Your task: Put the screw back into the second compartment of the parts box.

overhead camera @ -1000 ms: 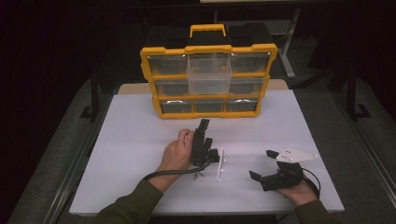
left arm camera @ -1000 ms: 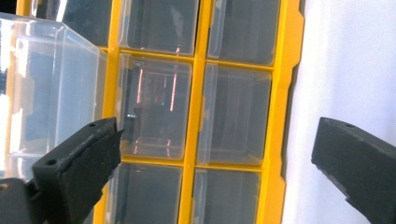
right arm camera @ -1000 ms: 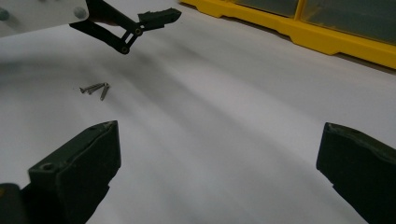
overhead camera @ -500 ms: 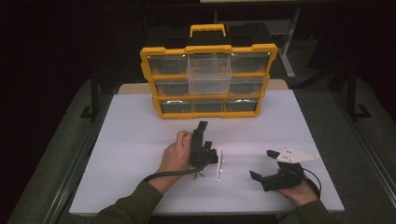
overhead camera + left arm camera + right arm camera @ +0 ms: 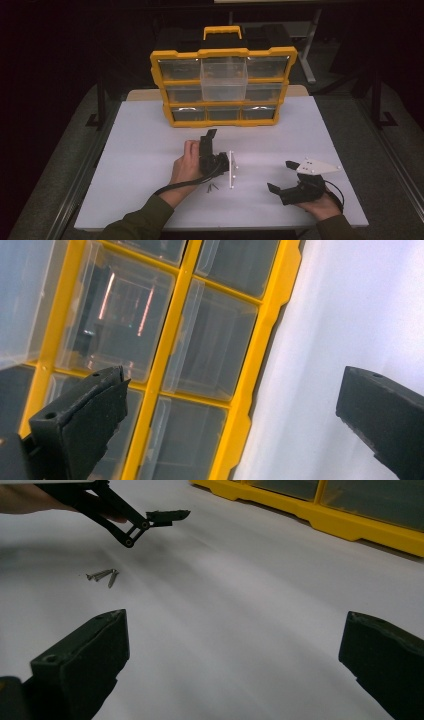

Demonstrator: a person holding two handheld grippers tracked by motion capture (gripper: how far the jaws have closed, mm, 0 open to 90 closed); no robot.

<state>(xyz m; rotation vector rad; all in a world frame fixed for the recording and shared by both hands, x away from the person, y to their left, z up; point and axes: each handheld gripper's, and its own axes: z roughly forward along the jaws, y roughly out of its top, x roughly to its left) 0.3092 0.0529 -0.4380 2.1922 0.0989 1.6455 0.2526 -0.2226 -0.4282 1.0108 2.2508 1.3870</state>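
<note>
Fingers on both my grippers stand released, empty. Risk: the small screws scatter across the worktop if I pinch off-centre.

yellow drawer organizer, white table

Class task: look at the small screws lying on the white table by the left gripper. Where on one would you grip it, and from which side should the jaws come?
Grip one screw across its thin shank, jaws coming straight down from above. The screws lie flat and bunched on the white table, so a side approach would probably just push them. The left gripper is nearest, its jaws open.
</note>
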